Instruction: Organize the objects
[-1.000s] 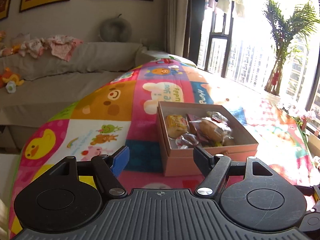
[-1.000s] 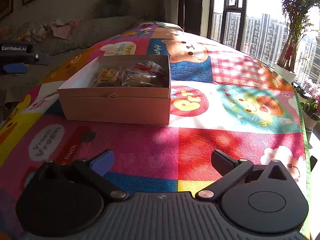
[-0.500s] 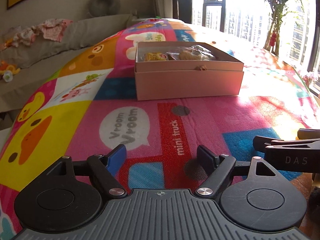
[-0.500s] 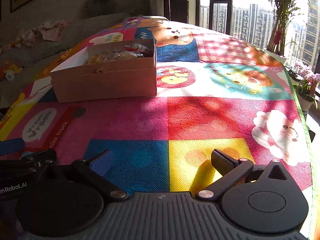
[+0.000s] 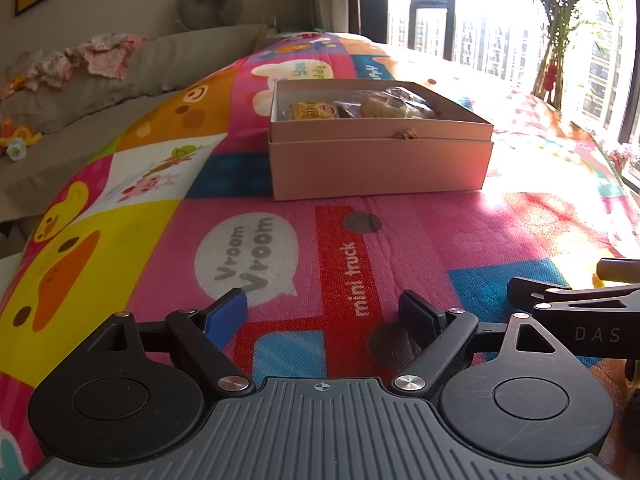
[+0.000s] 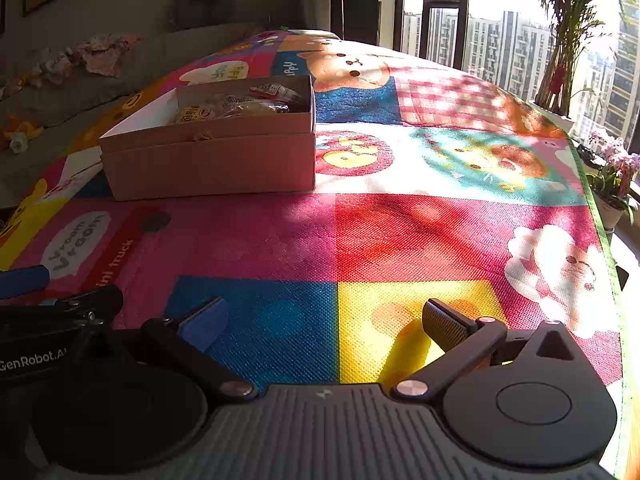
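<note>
- Box [image 5: 380, 160] of wrapped snacks [image 5: 362, 107] sits on the colourful mat [image 5: 248, 240], upper centre of frame, long axis left-right.
- Left tool [image 5: 322, 312] opening, nothing between.
- Right tool [image 6: 326, 320] wide, empty.

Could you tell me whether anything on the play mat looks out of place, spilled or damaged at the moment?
Nothing stands out. The pink box sits flat on the play mat, its wrapped snacks all inside, none spilled. Both grippers, left and right, are empty; the left's jaws are opening.

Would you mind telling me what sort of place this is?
Probably a home living room: a grey sofa along the wall, a children's cartoon play mat, and a potted palm beside tall windows.
</note>
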`<state>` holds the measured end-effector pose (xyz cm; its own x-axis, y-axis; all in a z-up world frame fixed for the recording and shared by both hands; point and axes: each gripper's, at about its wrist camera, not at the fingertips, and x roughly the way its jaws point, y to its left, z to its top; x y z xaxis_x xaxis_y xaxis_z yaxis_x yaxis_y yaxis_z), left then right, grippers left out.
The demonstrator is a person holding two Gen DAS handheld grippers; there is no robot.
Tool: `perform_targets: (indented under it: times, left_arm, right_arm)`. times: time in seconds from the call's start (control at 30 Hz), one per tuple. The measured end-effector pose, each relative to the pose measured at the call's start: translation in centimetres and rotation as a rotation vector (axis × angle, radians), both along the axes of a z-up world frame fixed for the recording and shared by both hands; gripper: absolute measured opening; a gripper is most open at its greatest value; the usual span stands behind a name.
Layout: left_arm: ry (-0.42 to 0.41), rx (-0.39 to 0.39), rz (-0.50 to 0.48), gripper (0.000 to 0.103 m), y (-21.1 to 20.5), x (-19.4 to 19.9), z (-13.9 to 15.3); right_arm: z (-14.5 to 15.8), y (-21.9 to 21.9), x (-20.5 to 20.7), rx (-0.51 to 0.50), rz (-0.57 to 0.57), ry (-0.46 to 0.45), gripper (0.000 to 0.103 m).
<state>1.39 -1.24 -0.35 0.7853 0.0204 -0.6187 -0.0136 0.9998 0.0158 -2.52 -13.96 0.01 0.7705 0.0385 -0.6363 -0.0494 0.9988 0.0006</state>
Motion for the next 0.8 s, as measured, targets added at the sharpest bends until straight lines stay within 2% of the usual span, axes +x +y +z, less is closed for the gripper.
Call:
perform_targets:
  times: [0.8]
  left_arm:
    - [0.001, -0.002, 0.004, 0.088, 0.0, -0.1, 0.1]
  right_arm:
    - [0.0, -0.4, -1.2, 0.007, 0.048, -0.009, 0.103]
